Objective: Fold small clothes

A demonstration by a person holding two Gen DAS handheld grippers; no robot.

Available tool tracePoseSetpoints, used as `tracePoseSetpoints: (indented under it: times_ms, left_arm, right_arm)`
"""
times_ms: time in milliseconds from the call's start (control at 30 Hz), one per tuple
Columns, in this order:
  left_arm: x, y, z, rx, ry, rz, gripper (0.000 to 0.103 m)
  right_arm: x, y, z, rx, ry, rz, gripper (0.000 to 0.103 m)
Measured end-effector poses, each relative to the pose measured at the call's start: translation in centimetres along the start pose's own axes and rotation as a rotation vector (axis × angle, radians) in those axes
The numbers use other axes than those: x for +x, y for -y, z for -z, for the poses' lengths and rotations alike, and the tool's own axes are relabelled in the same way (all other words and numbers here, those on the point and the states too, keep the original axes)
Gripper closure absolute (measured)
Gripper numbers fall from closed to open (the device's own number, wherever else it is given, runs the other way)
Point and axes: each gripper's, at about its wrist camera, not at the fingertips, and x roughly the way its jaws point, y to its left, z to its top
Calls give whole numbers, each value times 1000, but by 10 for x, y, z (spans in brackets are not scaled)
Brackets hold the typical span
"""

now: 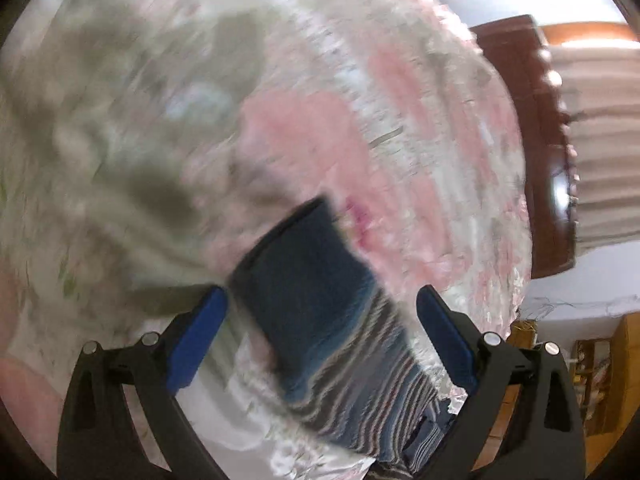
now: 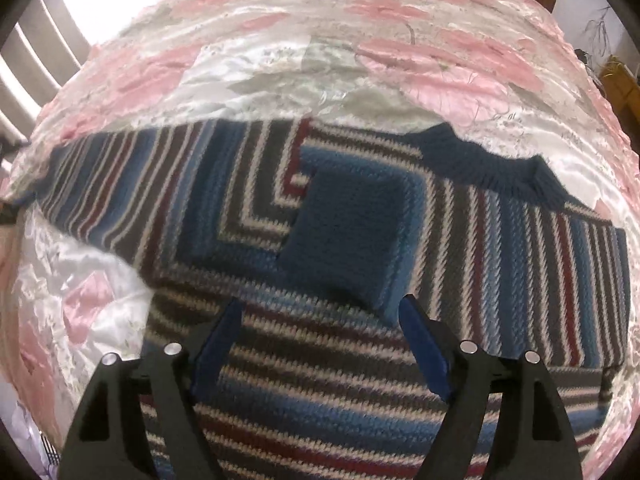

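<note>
A small knitted sweater (image 2: 248, 208) striped in blue, maroon, grey and white lies flat on a pink floral bedspread (image 2: 440, 60). Its navy collar (image 2: 492, 168) points to the upper right. One sleeve is folded across the chest and ends in a navy cuff (image 2: 352, 232). My right gripper (image 2: 322, 304) is open just above the sweater's body, near that cuff. The left wrist view is blurred by motion. There my left gripper (image 1: 322, 300) is open, and a striped sleeve with a navy cuff (image 1: 304, 272) lies between its blue fingers (image 1: 200, 340), not clamped.
The bedspread (image 1: 160, 120) fills most of both views. A dark wooden bed frame (image 1: 532, 120) and pleated curtains (image 1: 600, 140) stand at the right in the left wrist view. Wooden shelving (image 1: 600, 380) is at the lower right. Curtains (image 2: 32, 60) show at the left edge.
</note>
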Motion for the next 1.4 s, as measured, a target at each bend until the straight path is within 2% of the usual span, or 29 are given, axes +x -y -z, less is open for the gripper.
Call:
tracePoseSetpoints:
  times_ms: [67,100,233,267,300,333,367,400,500,667,767,900,1033,1167,1300,1400]
  left_arm:
    - [9,2,-3,-3,-28,2,8]
    - [12,1,-2,-4,-35,-24,8]
    - [15,-2,5,-18,-30,-60,8]
    - [16,-2,6,-15,-33,-64,9]
    - [19,-2,8,-12,-38,-74,14]
    - [21,-2,9,-13,-39,-80,25]
    - [22,-2,10,-14,-45,-78,57]
    - [26,-3,11,-22,-57,-86,79]
    - [22,-5,14,-30,-30,-103,93]
    - [10,12,19,25,5,-128,96]
    - [-3,35,25,67,48,-115,96]
    - [-27,99,50,208,111,-49,97]
    - [-37,171,99,374,123,27,97]
    - [-26,227,160,507,87,83,97]
    - [8,268,228,624,37,97,97]
    - [40,283,273,671,6,90,97]
  right_arm:
    - [-1,-4,9,-9,-5,-4,21]
    - [-1,-6,12,-11,-8,-4,21]
    - [-1,-4,22,12,-23,-8,21]
    - [-1,-3,24,17,-23,-8,21]
    - [-2,-3,24,19,-25,-9,21]
    - [-2,-2,25,19,-27,-8,21]
    - [-2,-2,26,19,-25,-9,21]
    - [-4,-1,26,18,-22,-9,21]
    - [-6,1,27,29,-22,-15,21]
    - [-13,-2,40,29,-35,-34,21]
    - [-19,5,52,46,-43,-43,21]
    - [-26,23,66,80,-57,-48,21]
    - [-35,45,78,110,-56,-52,21]
    - [-42,73,89,146,-50,-48,21]
    - [-49,108,105,205,-50,-50,21]
    - [-54,136,117,246,-55,-54,21]
